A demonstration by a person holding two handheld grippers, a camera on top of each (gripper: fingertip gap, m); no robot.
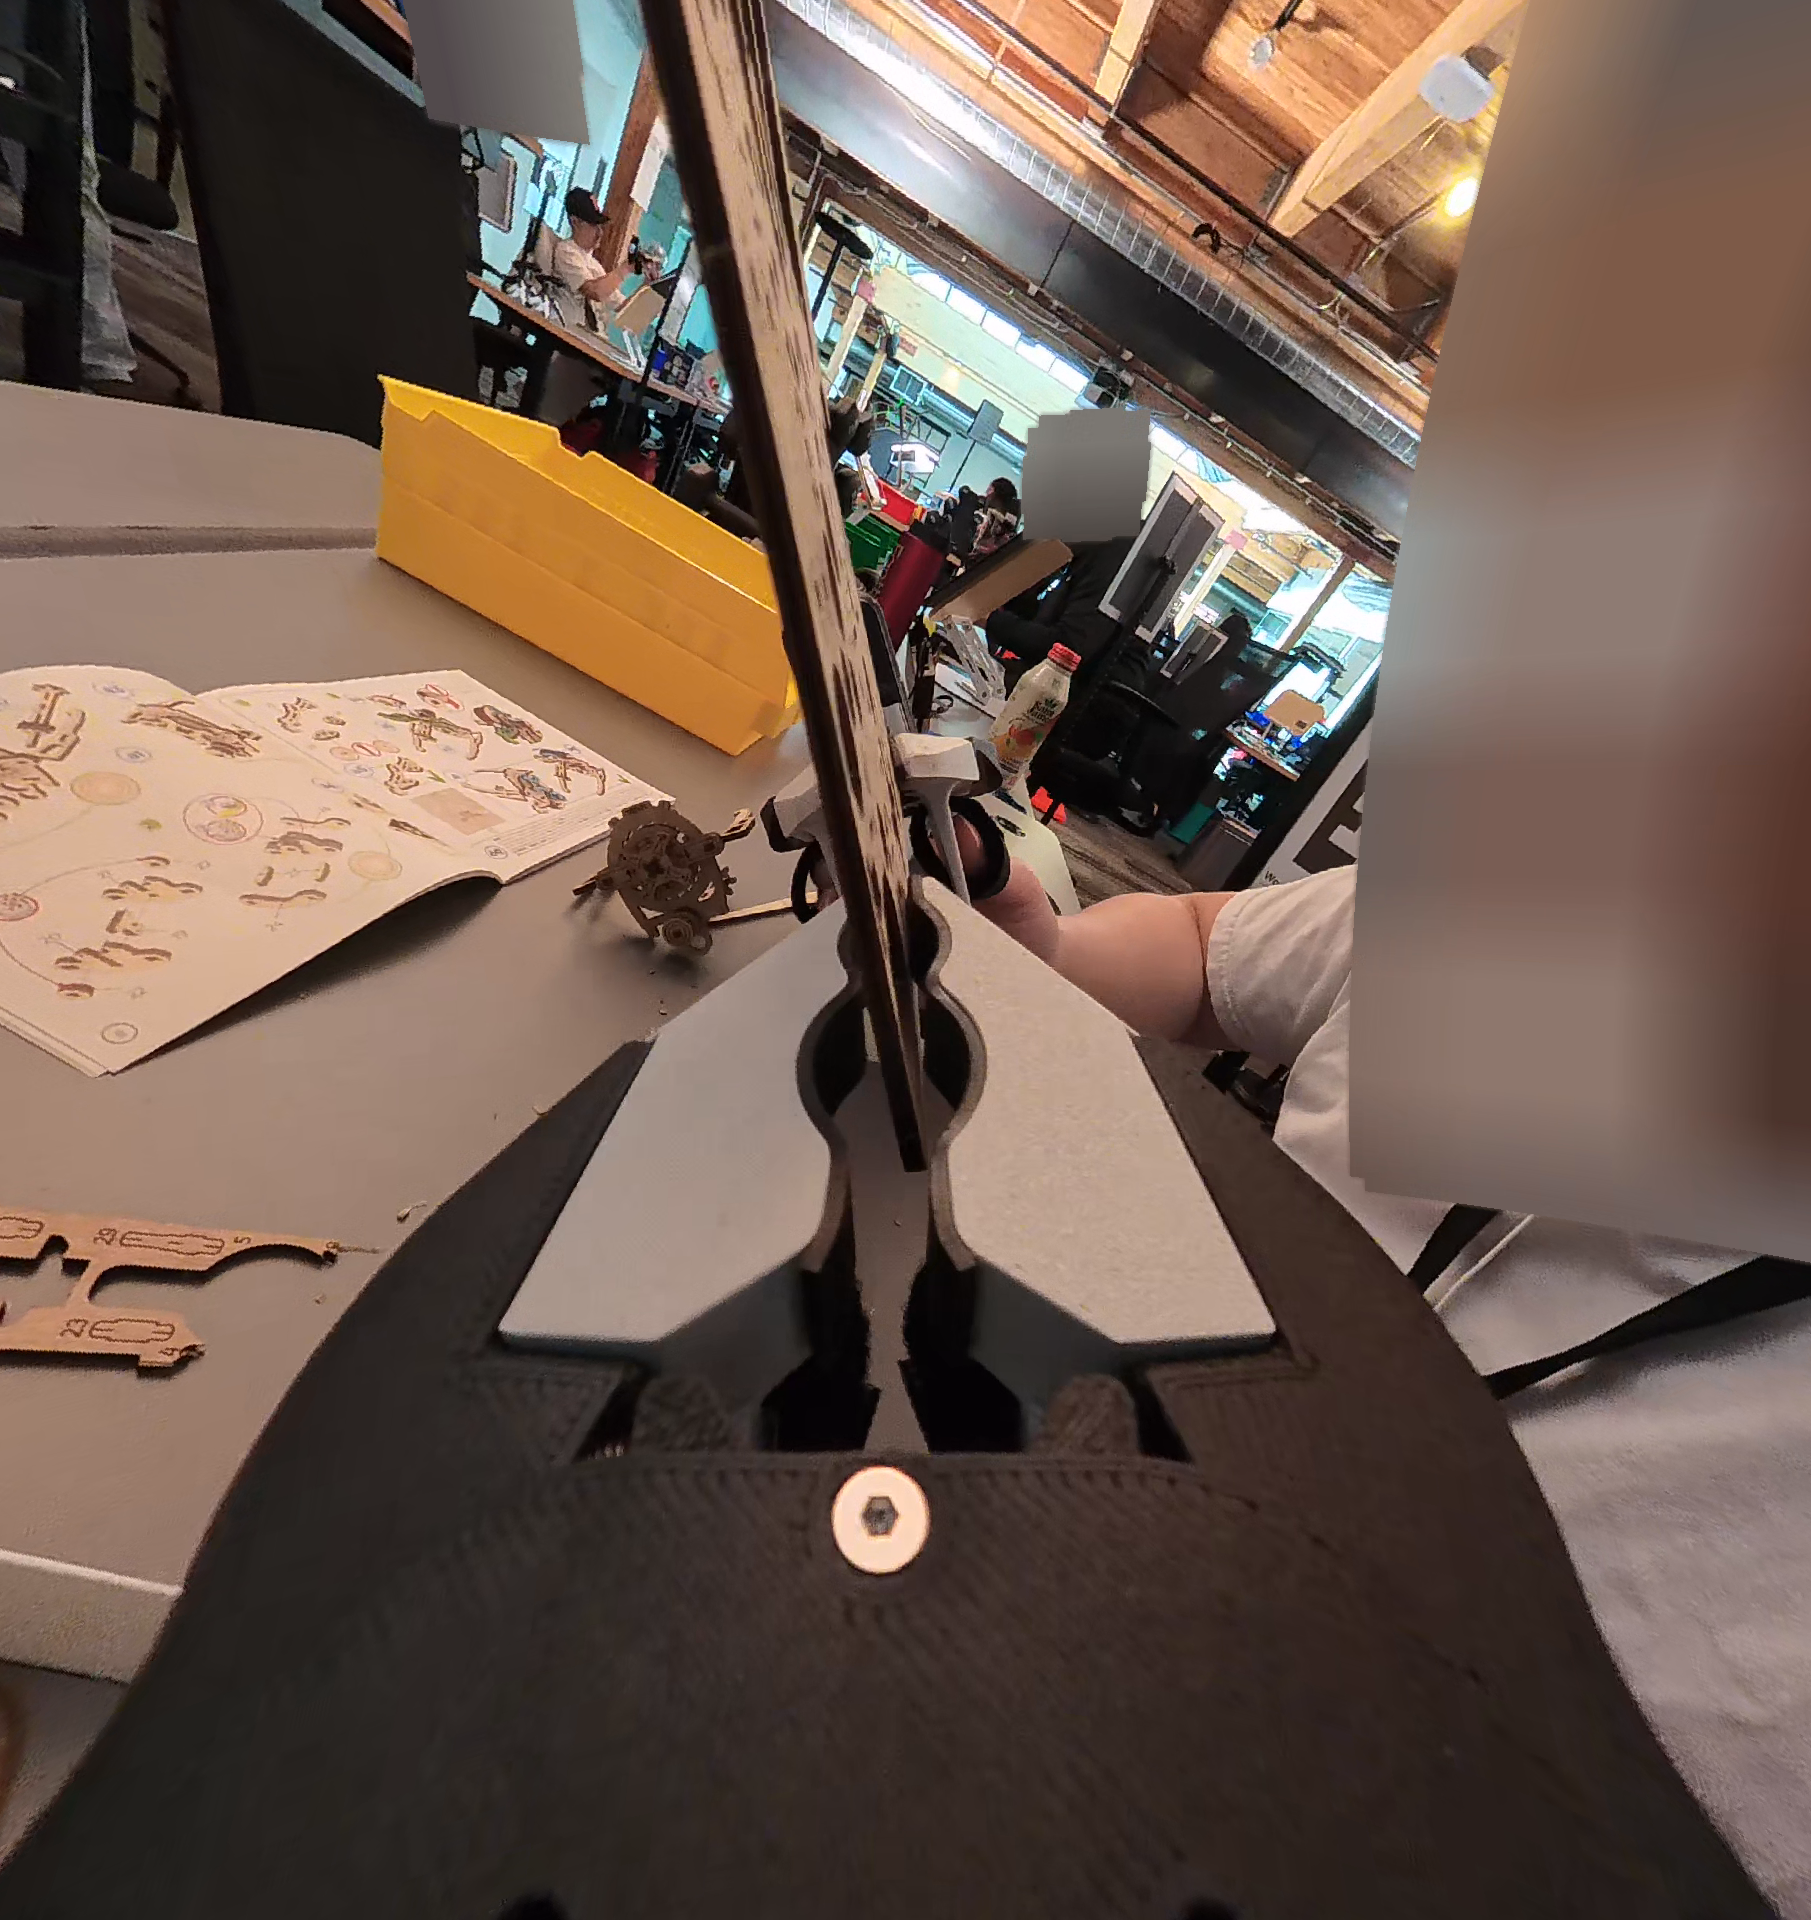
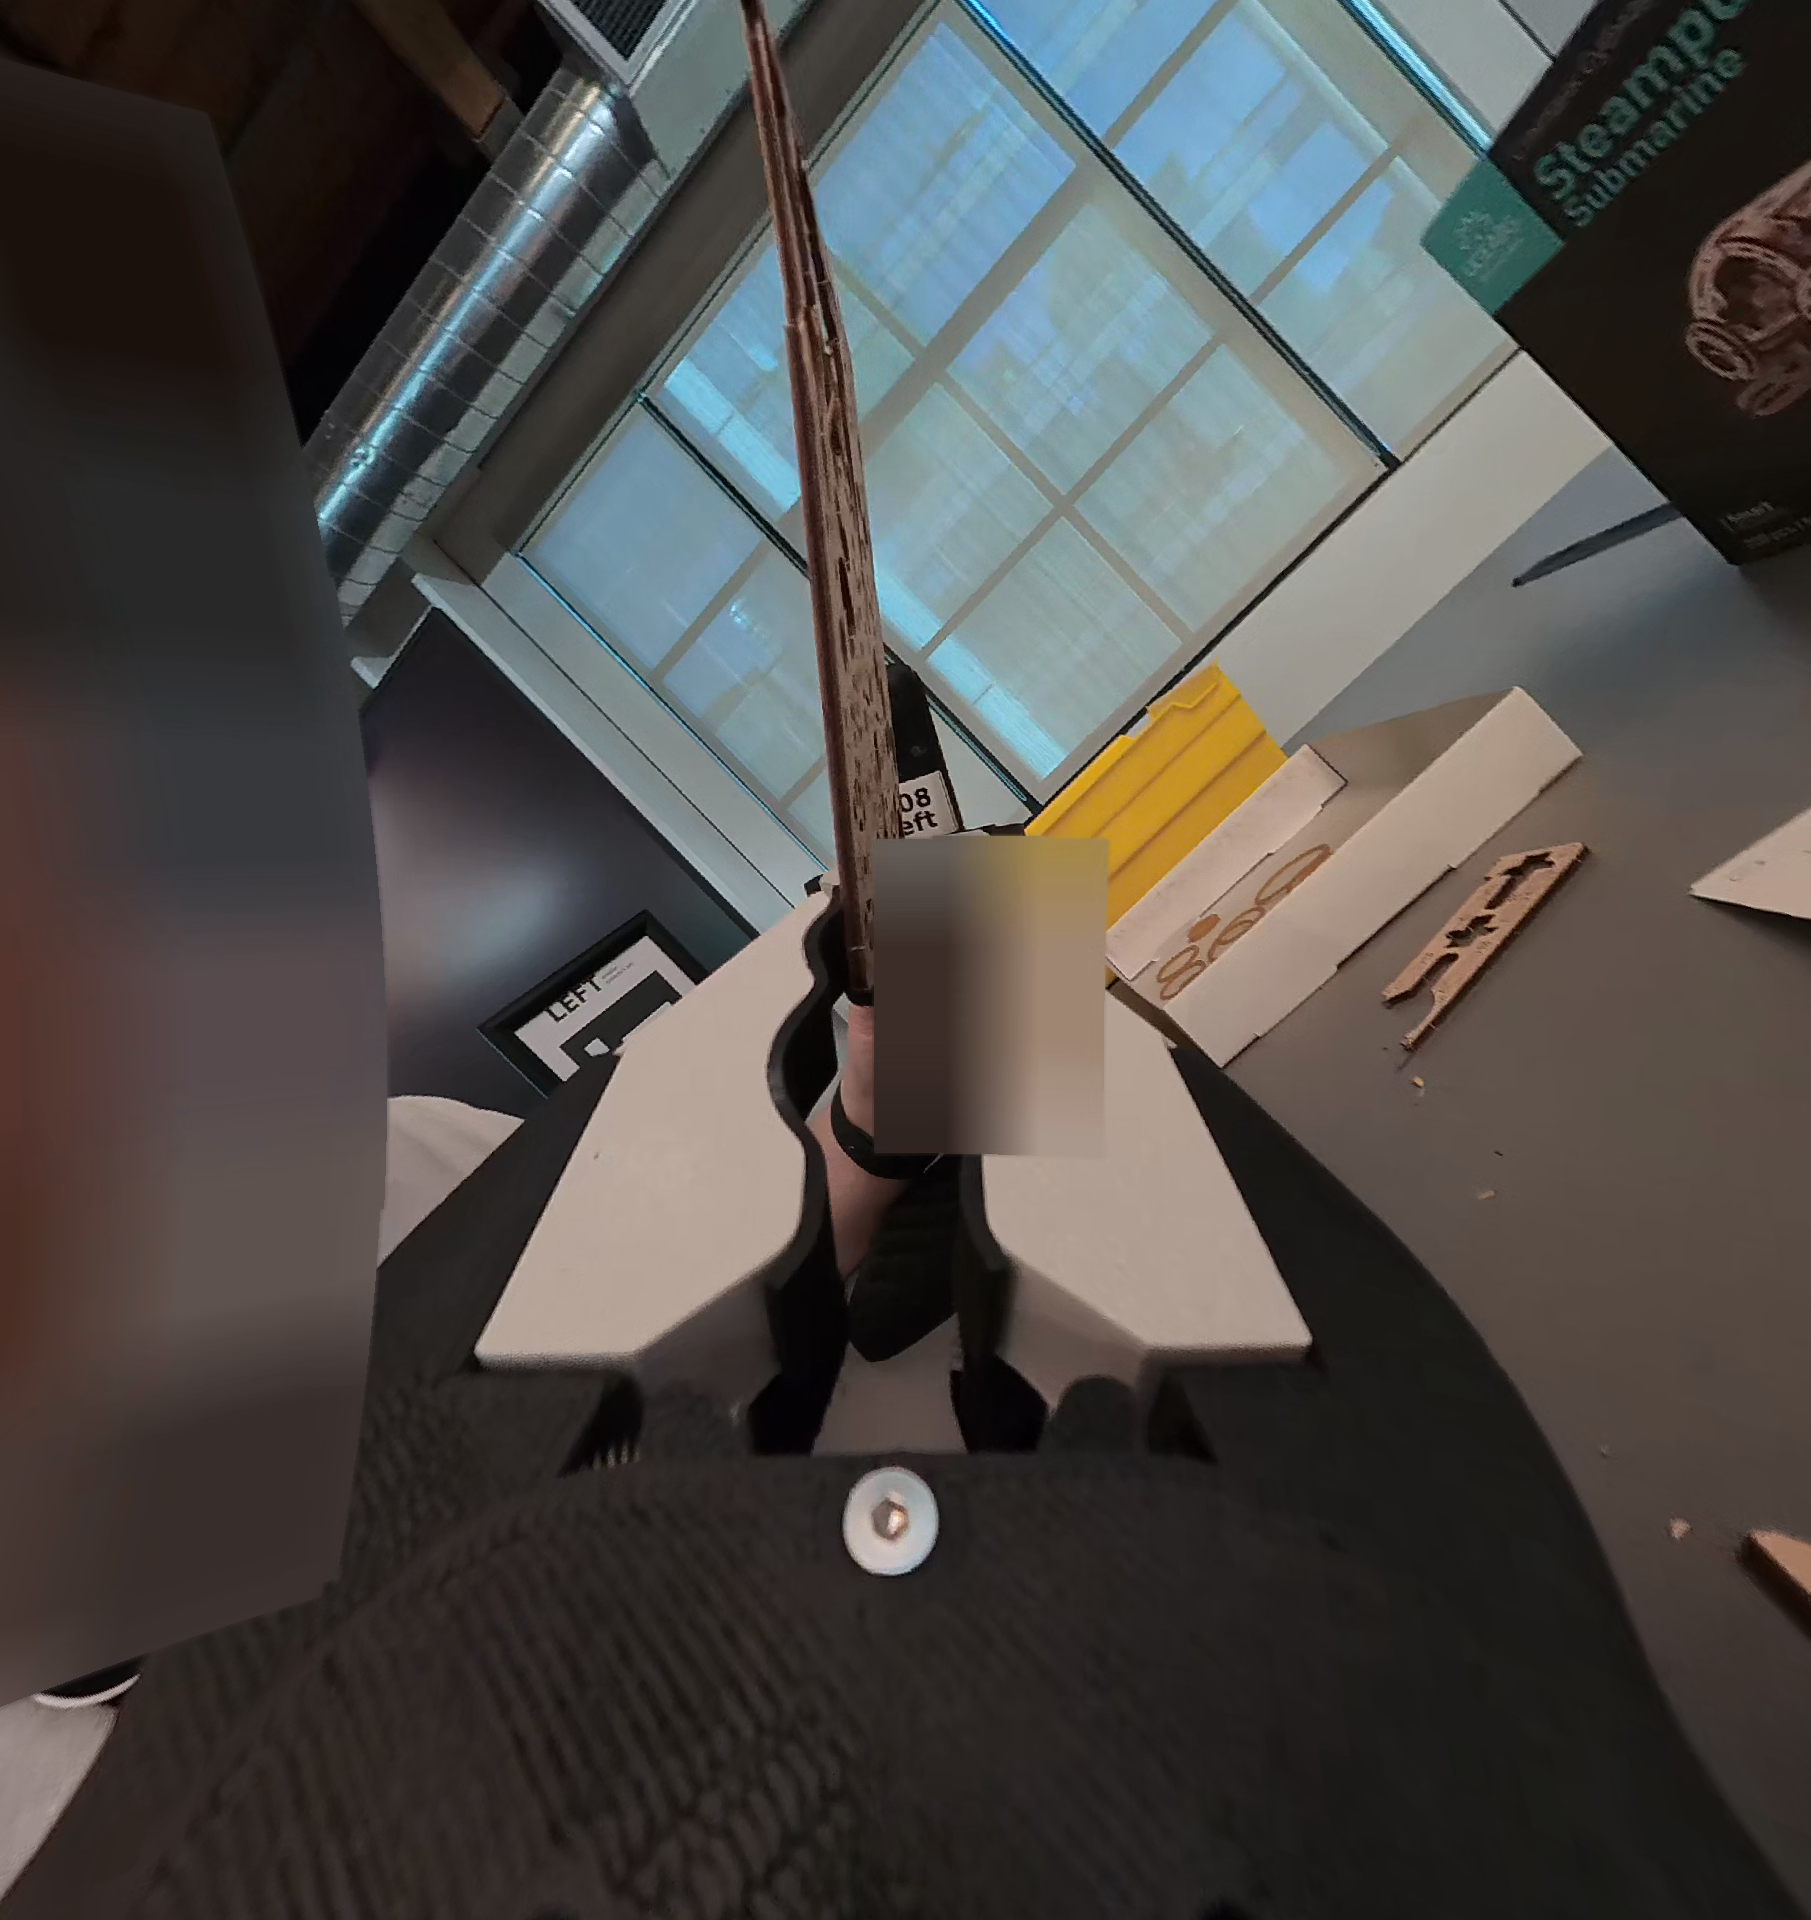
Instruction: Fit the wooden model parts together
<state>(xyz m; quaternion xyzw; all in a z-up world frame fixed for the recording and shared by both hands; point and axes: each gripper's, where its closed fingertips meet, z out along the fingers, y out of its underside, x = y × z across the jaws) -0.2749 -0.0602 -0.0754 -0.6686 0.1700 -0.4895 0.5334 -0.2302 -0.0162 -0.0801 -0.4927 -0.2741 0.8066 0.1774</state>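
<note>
Yellow bin; grey table; tan wooden sheet; dark box.

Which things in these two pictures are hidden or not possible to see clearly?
- Wooden sheet: both views show it edge-on, top cut off by the frame; its parts cannot be made out.
- Right gripper: a blur patch covers one finger's tip.
- Small wooden assembly, left wrist view: too small for detail.

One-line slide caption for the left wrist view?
Left gripper clamps a wooden parts sheet edge-on above the open instruction booklet and small gear assembly.
</note>
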